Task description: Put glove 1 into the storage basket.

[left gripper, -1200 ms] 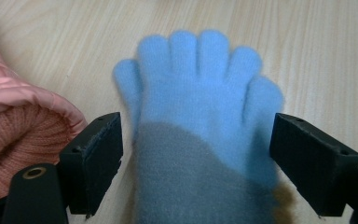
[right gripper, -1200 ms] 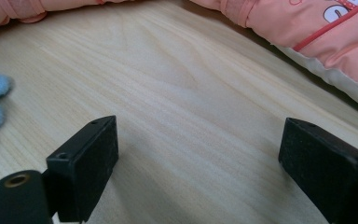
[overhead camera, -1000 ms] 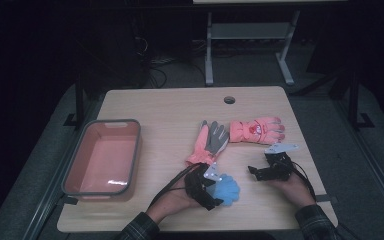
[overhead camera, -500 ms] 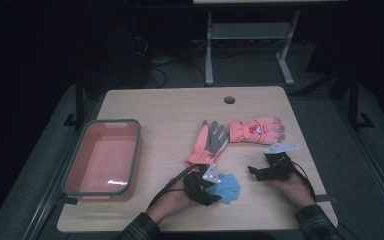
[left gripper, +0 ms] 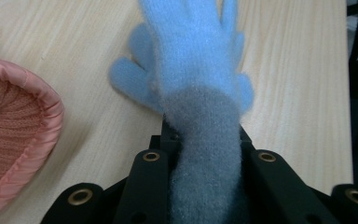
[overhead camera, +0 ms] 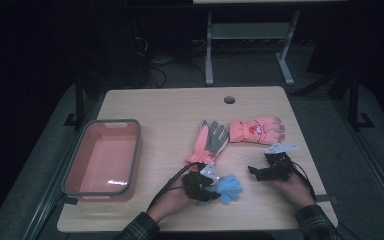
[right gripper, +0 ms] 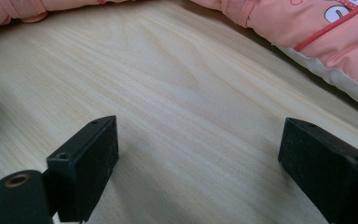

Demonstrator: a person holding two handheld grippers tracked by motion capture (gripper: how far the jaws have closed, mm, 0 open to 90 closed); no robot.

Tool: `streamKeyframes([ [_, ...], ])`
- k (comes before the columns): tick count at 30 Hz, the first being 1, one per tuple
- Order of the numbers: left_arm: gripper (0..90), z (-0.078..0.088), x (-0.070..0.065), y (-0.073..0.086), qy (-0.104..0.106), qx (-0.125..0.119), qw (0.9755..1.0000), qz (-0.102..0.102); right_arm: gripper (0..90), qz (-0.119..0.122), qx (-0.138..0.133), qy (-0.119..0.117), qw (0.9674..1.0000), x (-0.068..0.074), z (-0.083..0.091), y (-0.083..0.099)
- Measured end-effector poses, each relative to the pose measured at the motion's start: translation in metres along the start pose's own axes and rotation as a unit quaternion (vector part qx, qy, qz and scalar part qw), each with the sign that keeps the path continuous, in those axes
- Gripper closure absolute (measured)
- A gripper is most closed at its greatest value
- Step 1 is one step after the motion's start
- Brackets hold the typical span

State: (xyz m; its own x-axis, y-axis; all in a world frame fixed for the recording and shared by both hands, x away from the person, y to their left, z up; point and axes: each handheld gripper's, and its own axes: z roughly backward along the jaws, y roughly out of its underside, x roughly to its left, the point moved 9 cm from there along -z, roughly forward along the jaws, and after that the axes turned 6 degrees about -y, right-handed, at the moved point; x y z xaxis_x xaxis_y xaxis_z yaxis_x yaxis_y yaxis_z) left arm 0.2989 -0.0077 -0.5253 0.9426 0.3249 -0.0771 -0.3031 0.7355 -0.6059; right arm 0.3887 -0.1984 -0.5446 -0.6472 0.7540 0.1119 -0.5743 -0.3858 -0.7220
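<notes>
L gripper point(overhead camera: 211, 186) has just been closing its jaws & now pinches the grey cuff of the blue glove point(left gripper: 186, 70); glove lies flat on the table point(overhead camera: 170, 107), fingers pointing away from the gripper, near the front edge. Just beyond it, a pink & grey glove point(overhead camera: 209, 142), cuff end close to the L gripper. R gripper point(overhead camera: 260, 172) sits low over bare wood w/ jaws spread wide, nothing betw them. Past it, a pink mitten-style glove point(overhead camera: 257, 130). Far L side of table: pink bin w/ grey rim point(overhead camera: 102, 122), well apart from both hands
</notes>
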Motion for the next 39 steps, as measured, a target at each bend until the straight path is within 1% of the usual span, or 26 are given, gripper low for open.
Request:
streamKeyframes([
  [3, 75.7, 0.003, 0.0, -0.001, 0.004, -0.001, 1.0, 0.003, 11.4, -0.001, 0.0, 0.0, 1.0, 0.0, 0.0, 0.0],
  [5, 75.8, 0.006, 0.0, -0.002, 0.01, -0.006, 0.9999, 0.01, 11.4, 0.0, 0.0, 0.0, 1.0, 0.0, 0.0, 0.0],
  [7, 75.9, 0.012, 0.001, -0.005, 0.013, -0.015, 0.9996, 0.02, 11.4, 0.0, 0.0, 0.0, 1.0, 0.0, 0.0, 0.0],
  [11, 75.9, 0.027, 0.004, -0.008, 0.014, -0.027, 0.9992, 0.027, 11.4, -0.001, 0.0, 0.0, 1.0, 0.0, 0.0, 0.0],
  [13, 75.9, 0.035, 0.007, -0.01, 0.012, -0.032, 0.9989, 0.033, 11.4, -0.001, 0.0, 0.0, 1.0, 0.0, 0.0, 0.0],
  [15, 75.9, 0.04, 0.009, -0.01, 0.008, -0.035, 0.9988, 0.034, 11.4, -0.001, 0.0, 0.0, 1.0, 0.0, 0.0, 0.0],
  [16, 75.9, 0.044, 0.011, -0.011, 0.005, -0.038, 0.9985, 0.038, 11.4, 0.0, 0.0, 0.0, 1.0, 0.0, 0.0, 0.0],
  [20, 75.9, 0.055, 0.018, -0.011, -0.003, -0.043, 0.9979, 0.048, 11.4, -0.001, 0.0, 0.001, 1.0, 0.0, 0.0, 0.0],
  [21, 75.9, 0.055, 0.018, -0.011, -0.003, -0.043, 0.9979, 0.048, 11.4, -0.001, 0.0, 0.001, 1.0, 0.0, 0.0, 0.0],
  [22, 75.9, 0.061, 0.021, -0.011, -0.011, -0.042, 0.9979, 0.047, 11.4, -0.001, 0.0, 0.001, 1.0, 0.0, 0.0, 0.0],
  [24, 75.8, 0.066, 0.025, -0.011, -0.017, -0.045, 0.9973, 0.055, 11.4, -0.004, 0.002, 0.0, 1.0, 0.001, 0.0, 0.0],
  [25, 75.8, 0.069, 0.027, -0.011, -0.02, -0.045, 0.9973, 0.055, 11.4, -0.004, 0.002, 0.0, 1.0, 0.001, 0.0, 0.0],
  [27, 75.8, 0.076, 0.033, -0.01, -0.029, -0.047, 0.9964, 0.064, 11.4, -0.003, 0.001, 0.0, 1.0, 0.001, 0.0, 0.0],
  [28, 75.8, 0.076, 0.033, -0.01, -0.029, -0.047, 0.9964, 0.064, 11.4, -0.004, 0.002, 0.0, 1.0, 0.001, 0.0, 0.0],
  [30, 75.8, 0.086, 0.04, -0.009, -0.038, -0.057, 0.9945, 0.079, 11.4, -0.003, 0.002, 0.0, 1.0, 0.001, 0.0, 0.0],
  [34, 75.8, 0.1, 0.049, -0.007, -0.053, -0.059, 0.9932, 0.085, 11.4, -0.004, 0.001, 0.001, 1.0, 0.001, 0.0, 0.0],
  [35, 75.8, 0.104, 0.05, -0.007, -0.057, -0.061, 0.9923, 0.092, 11.4, -0.004, 0.001, 0.001, 1.0, 0.001, 0.0, 0.001],
  [39, 75.8, 0.118, 0.06, -0.006, -0.074, -0.064, 0.9903, 0.099, 11.4, -0.004, 0.001, 0.001, 1.0, 0.001, 0.0, 0.001],
])
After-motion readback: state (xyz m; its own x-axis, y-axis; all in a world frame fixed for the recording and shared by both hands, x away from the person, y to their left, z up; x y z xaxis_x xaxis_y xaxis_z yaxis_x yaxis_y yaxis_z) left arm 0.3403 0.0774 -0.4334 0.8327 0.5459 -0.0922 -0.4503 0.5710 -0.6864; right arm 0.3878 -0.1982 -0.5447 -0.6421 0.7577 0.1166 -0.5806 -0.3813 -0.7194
